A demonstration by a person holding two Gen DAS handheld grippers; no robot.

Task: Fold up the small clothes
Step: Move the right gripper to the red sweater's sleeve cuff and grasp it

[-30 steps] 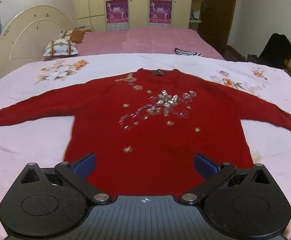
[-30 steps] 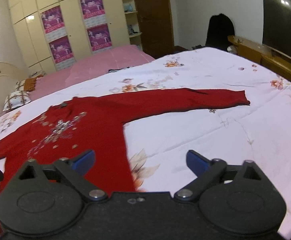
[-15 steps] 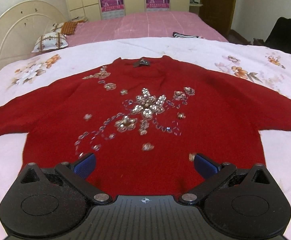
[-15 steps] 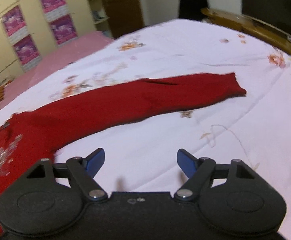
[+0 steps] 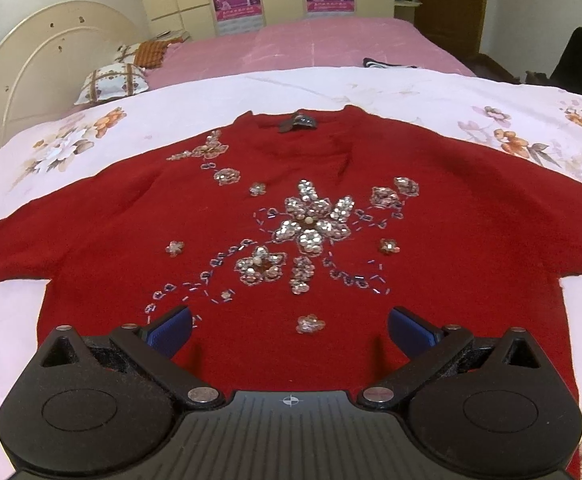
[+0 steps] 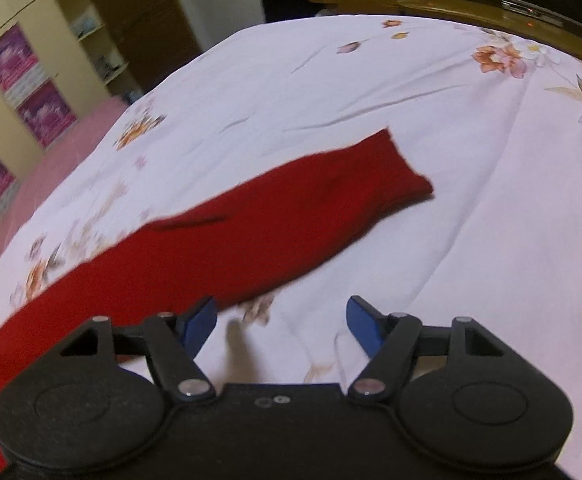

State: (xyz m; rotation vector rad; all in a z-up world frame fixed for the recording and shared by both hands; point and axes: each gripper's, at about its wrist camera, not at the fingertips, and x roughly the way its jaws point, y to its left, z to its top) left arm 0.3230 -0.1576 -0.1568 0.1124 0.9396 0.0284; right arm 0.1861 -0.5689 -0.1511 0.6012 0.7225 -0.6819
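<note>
Sweater (image 5: 251, 240) lies flat under the wide, empty left claw (image 5: 290, 326); right claw (image 6: 281, 324) closing, empty.

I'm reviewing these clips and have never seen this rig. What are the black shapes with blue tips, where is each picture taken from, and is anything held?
Each picture comes from a camera on a hand-held two-finger gripper, looking along its blue-padded fingers. The left gripper hangs open over the body of a red sequinned sweater spread flat on a floral bedsheet. The right gripper is near one sleeve; its jaws are closing, but only sheet lies between them. Nothing is held.
</note>
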